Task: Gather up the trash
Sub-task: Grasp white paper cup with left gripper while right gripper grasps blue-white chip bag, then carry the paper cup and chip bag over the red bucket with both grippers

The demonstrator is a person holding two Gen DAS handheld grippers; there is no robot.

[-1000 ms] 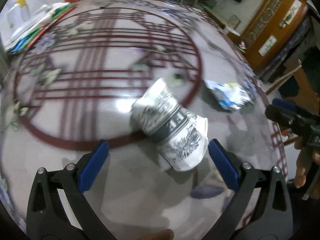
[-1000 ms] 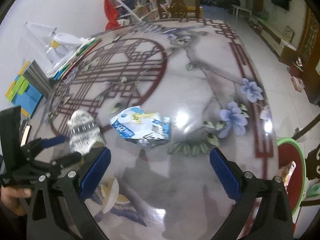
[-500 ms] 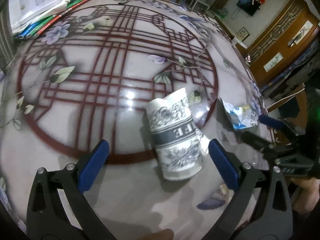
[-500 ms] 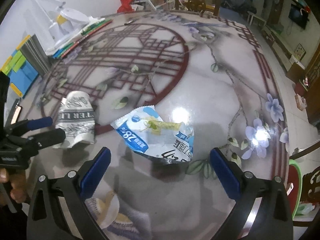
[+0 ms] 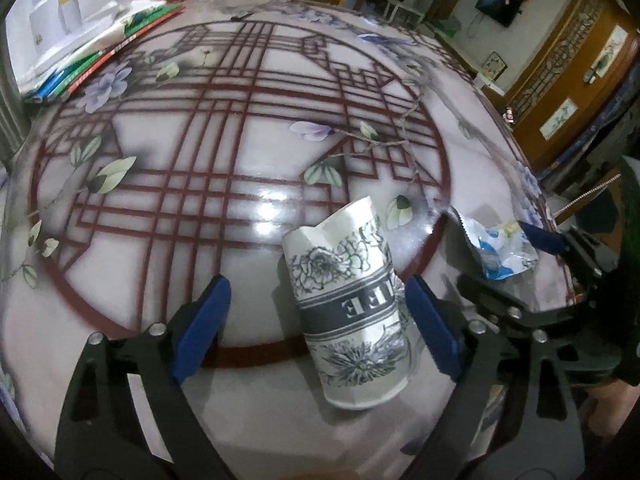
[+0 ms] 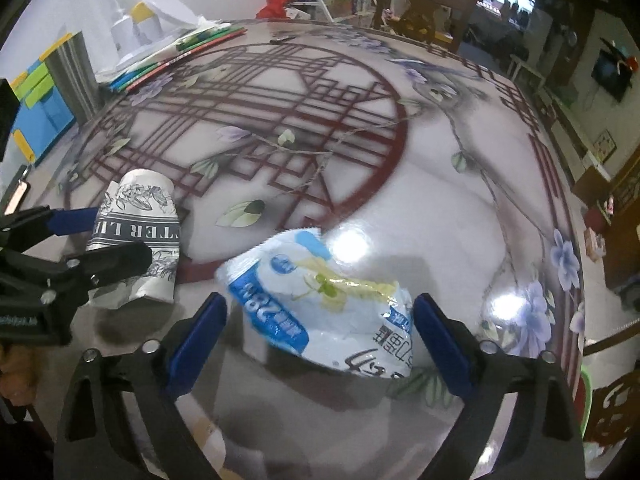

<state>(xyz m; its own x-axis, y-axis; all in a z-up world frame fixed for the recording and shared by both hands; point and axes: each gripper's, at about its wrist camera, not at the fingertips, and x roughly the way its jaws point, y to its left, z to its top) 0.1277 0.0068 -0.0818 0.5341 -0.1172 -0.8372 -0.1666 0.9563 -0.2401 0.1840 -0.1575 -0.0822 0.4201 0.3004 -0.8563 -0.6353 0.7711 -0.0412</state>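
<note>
Now left claw (image 5: 316, 320) closing around crushed paper cup (image 5: 352, 312), right claw (image 6: 318, 334) closing around blue-white wrapper (image 6: 324, 304), neither gripped yet

left tongs (image 5: 318, 316) – angled down, jaws closing | right tongs (image 6: 320, 330) – angled down, jaws closing

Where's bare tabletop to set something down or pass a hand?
Free: the lattice circle's middle, between the papers at the far left edge and the paper cup; also right of the wrapper, toward the purple flowers. Crowded: the near edge, where both grippers straddle cup and wrapper.
</note>
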